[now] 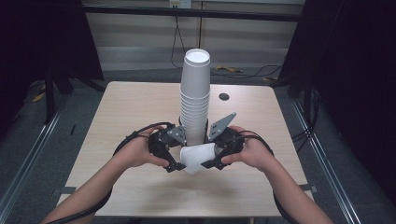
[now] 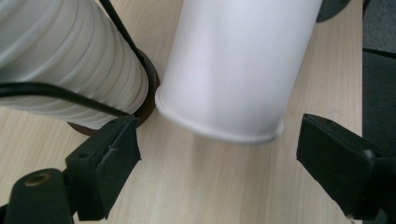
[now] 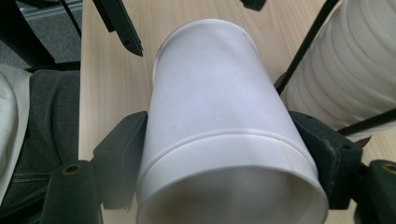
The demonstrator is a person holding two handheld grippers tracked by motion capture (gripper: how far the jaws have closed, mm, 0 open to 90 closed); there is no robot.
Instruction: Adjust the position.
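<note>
Right gripper [image 1: 212,163] is clasping a white paper cup [image 1: 198,157] lying sideways over the light wooden table [image 1: 130,107], before a tall cup stack [image 1: 195,95]; dark curtains are standing around. Left gripper [image 2: 217,154] is gaping around the cup's base [image 2: 233,70], not touching. Black pads [image 3: 123,158] are squeezing the cup's mouth end [image 3: 219,154].

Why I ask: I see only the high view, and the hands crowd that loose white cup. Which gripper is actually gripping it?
Observer: The right gripper is. Its jaws press both sides of the cup near its open mouth.
Operator: And the left one?
Observer: The left gripper is open. The cup's narrow bottom end sits between its jaws and touches neither.
Operator: What does the tall stack stand on?
Observer: The stack of cups stands on a dark round base.
</note>
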